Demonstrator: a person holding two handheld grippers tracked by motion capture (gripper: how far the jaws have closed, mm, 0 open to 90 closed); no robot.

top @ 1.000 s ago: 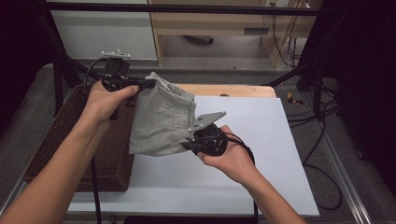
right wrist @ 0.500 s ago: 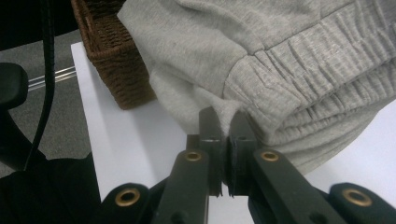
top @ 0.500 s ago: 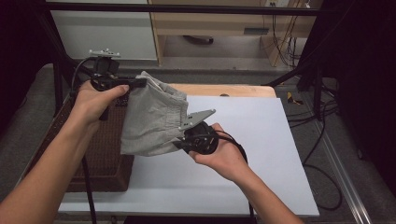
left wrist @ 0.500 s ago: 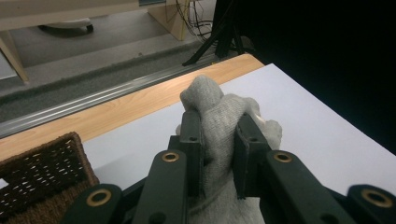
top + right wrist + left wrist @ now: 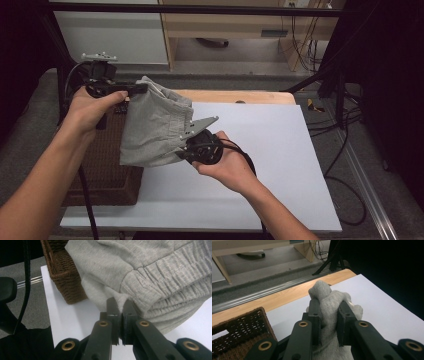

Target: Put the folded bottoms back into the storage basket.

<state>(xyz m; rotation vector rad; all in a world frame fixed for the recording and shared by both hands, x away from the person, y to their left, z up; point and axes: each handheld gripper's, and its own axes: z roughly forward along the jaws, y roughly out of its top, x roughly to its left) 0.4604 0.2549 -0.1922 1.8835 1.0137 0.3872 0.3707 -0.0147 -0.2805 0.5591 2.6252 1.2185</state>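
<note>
A grey knit garment (image 5: 155,127) with an elastic waistband hangs in the air between both grippers, above the white table's left part. My left gripper (image 5: 142,89) is shut on a bunched corner of the garment (image 5: 328,305) at its upper end. My right gripper (image 5: 182,150) is shut on the garment's lower edge (image 5: 150,285), the cloth pinched thin between the jaws. The waistband's gathered folds lie just beyond the right jaws.
A brown wicker basket (image 5: 102,165) stands at the table's left edge, partly under the hanging garment. The white sheet (image 5: 260,150) covers the table, with a wooden strip (image 5: 240,96) along its far edge. Cables and dark stands crowd the floor at the right.
Both hands have carried the garment leftward, toward the basket. The grip of each gripper on it is the same.
</note>
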